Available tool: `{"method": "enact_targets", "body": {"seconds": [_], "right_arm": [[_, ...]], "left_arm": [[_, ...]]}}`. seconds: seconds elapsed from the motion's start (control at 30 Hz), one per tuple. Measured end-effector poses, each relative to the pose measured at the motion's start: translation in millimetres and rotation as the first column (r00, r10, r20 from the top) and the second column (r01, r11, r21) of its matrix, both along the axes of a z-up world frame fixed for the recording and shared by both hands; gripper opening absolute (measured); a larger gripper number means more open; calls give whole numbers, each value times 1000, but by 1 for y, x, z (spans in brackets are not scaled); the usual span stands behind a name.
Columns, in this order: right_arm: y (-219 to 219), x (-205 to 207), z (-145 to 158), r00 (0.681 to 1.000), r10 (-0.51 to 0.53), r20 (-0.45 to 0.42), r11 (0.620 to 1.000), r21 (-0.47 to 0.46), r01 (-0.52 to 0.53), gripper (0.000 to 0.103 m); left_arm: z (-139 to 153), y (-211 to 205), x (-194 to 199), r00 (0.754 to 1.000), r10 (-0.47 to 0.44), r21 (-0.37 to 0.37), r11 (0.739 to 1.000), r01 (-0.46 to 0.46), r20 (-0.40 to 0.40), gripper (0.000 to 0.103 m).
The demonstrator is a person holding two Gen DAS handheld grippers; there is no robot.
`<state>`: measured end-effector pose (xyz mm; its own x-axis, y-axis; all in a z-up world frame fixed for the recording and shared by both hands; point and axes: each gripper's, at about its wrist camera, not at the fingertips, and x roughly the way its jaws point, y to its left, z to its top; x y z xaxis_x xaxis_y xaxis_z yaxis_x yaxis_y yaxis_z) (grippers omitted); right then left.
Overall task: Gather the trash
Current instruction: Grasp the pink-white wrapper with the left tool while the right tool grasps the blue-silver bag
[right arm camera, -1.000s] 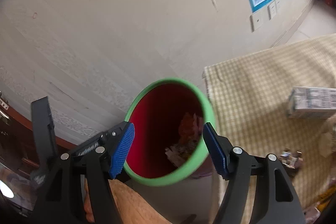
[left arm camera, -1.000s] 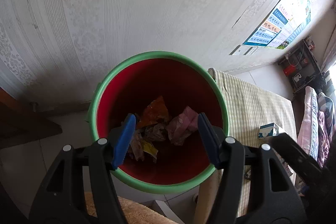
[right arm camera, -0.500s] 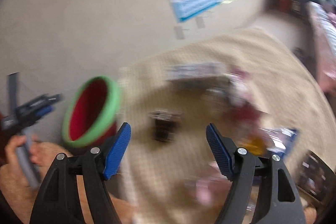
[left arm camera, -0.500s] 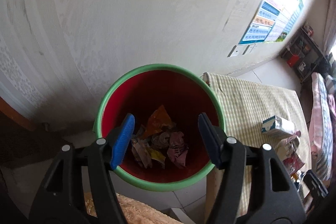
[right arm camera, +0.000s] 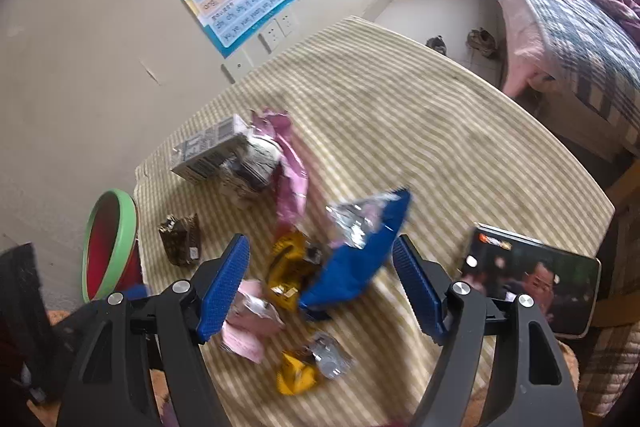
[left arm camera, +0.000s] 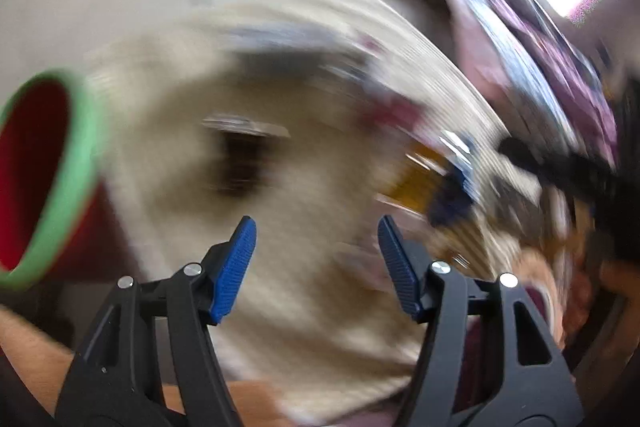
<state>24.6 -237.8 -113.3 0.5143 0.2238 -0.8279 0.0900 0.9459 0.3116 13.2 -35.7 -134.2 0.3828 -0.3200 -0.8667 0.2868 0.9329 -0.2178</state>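
Both grippers gape empty over a wrapper-strewn desk, bin at the edge.

Right gripper (right arm camera: 320, 283) stands wide open above the striped-cloth desk (right arm camera: 460, 131), holding nothing; left gripper (left arm camera: 316, 267) is likewise spread and empty, its view blurred. Nearest, at 6 o'clock, lie two yellow foil wrappers (right arm camera: 298, 373), one pale pink wrapper (right arm camera: 248, 327) and one blue foil bag (right arm camera: 356, 259). Farther, one brown crumpled wrapper (right arm camera: 182, 239) at 9 o'clock, one long purple-pink wrapper (right arm camera: 290, 167) and one white printed carton (right arm camera: 212, 147) toward 11. The green-rimmed red plastic bin (right arm camera: 108, 247) sits just beside the desk's edge at 9 o'clock; its contents cannot be seen. One tablet (right arm camera: 532, 279) lies at 3 o'clock.
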Motion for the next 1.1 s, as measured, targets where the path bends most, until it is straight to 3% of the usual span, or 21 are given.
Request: {"method": "enact_targets", "body": {"seconds": [0.07, 0.13, 0.2, 0.23, 0.3, 0.57, 0.77, 1.1], "right_arm": [[-5, -8, -4, 1000, 0, -17, 1000, 1, 0, 72], [-7, -15, -9, 999, 8, -34, 1000, -5, -8, 72], [-11, -23, -17, 999, 3, -53, 1000, -12, -4, 72], [-15, -25, -21, 998, -8, -65, 1000, -9, 7, 72], [-22, -27, -25, 996, -31, -78, 999, 12, 32, 72], [-11, -20, -22, 998, 3, -61, 1000, 14, -2, 72], [-8, 8, -28, 997, -12, -83, 1000, 22, 14, 72], [-2, 34, -51, 984, 4, -181, 1000, 28, 1, 72]], "left_arm": [[-11, -40, -3, 993, -120, 80, 990, 119, 9, 60], [-28, -61, -2, 983, -180, 115, 976, 184, -42, 59], [-45, -69, 1, 978, -178, 119, 974, 190, -105, 41], [-49, -68, 2, 980, -161, 124, 977, 176, -118, 39], [-47, -63, 0, 983, -156, 119, 979, 168, -100, 26], [-29, -4, -8, 996, -47, 62, 997, 52, -78, 25], [-22, 21, -6, 995, 58, 34, 998, -56, -76, 25], [-23, 9, -4, 997, 39, 40, 999, -37, -67, 25]]}}
